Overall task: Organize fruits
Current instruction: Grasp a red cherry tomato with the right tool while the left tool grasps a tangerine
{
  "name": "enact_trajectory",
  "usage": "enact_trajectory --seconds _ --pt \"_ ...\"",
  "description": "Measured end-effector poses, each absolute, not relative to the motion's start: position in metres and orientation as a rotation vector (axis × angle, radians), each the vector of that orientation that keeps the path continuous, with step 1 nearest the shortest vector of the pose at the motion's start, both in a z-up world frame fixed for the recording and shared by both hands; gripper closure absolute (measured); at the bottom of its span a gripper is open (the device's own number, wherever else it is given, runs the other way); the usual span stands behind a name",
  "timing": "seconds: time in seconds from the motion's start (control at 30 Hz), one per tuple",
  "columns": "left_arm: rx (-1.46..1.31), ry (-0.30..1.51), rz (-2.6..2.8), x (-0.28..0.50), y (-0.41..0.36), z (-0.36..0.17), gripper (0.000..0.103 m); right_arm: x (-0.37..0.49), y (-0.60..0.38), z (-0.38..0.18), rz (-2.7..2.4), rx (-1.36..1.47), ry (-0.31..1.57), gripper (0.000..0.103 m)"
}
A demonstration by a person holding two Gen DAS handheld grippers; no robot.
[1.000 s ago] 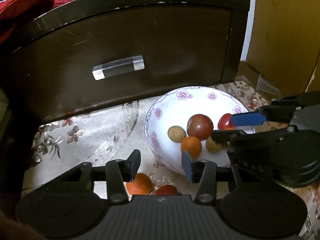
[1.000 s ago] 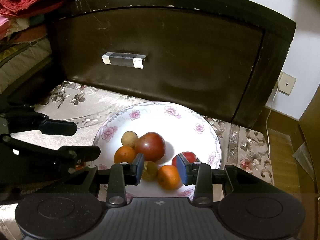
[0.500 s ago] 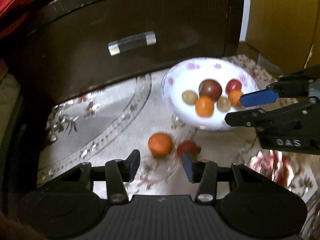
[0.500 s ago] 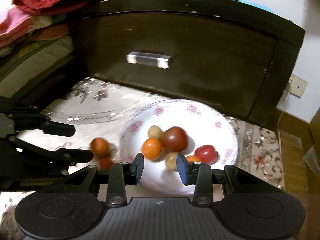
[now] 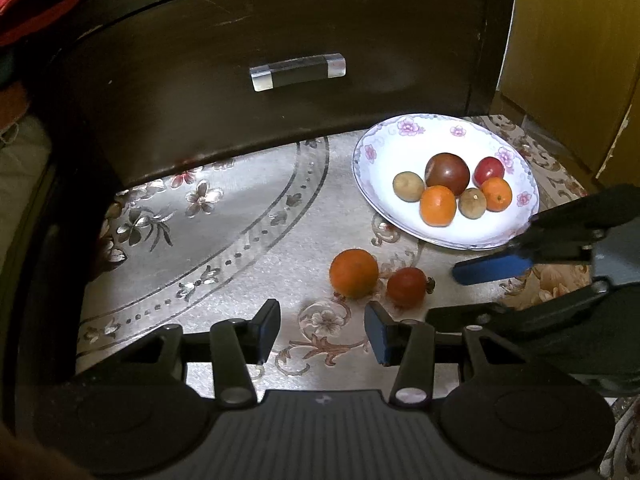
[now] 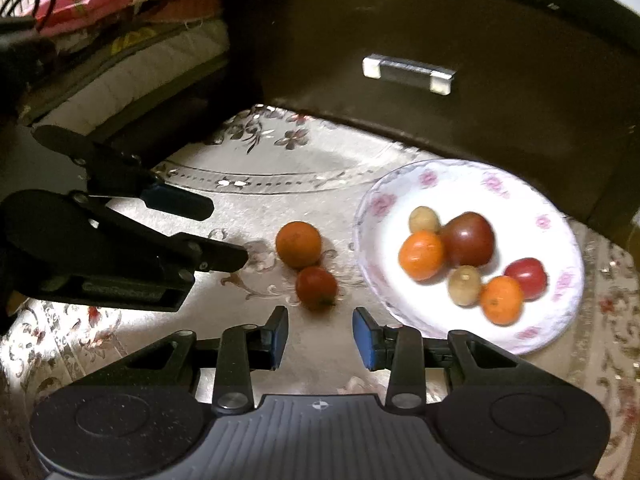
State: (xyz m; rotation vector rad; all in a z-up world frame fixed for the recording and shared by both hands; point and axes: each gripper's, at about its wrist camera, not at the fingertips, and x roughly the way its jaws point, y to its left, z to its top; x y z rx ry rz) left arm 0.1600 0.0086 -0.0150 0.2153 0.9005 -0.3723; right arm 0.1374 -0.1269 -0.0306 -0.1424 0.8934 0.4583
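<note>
A white floral plate (image 5: 374, 188) (image 6: 560, 320) holds several fruits: a dark red tomato (image 5: 447, 169) (image 6: 467, 239), oranges, small brown fruits and a red tomato. An orange (image 5: 354, 273) (image 6: 298, 244) and a small red tomato (image 5: 407, 286) (image 6: 317, 288) lie on the patterned cloth beside the plate. My left gripper (image 5: 322, 328) is open and empty, just short of the loose orange. My right gripper (image 6: 320, 334) is open and empty, just short of the loose tomato. Each gripper shows in the other's view, the right (image 5: 460, 290) and the left (image 6: 218, 234).
A dark wooden drawer front (image 5: 280, 32) (image 6: 460, 32) with a clear handle (image 5: 298, 72) stands close behind the cloth. Folded bedding (image 6: 120, 52) lies at the left. A yellow wooden panel (image 5: 576, 48) stands at the right.
Both grippers have pulled back and up from the plate. The loose orange and tomato, earlier under the left fingers, now lie in full view ahead of both grippers.
</note>
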Motion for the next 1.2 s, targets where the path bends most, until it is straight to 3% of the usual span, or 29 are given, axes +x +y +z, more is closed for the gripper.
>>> enact_trajectory --seconds 1.0,1.2 --pt "0.192 0.899 -0.415 0.192 -0.025 -0.049 0.052 0.146 -0.146 -0.047 0.383 -0.078 0.979 0.077" --pt "0.192 0.911 -0.404 0.194 -0.026 -0.054 0.062 0.144 -0.153 -0.046 0.382 -0.067 0.985 0.077"
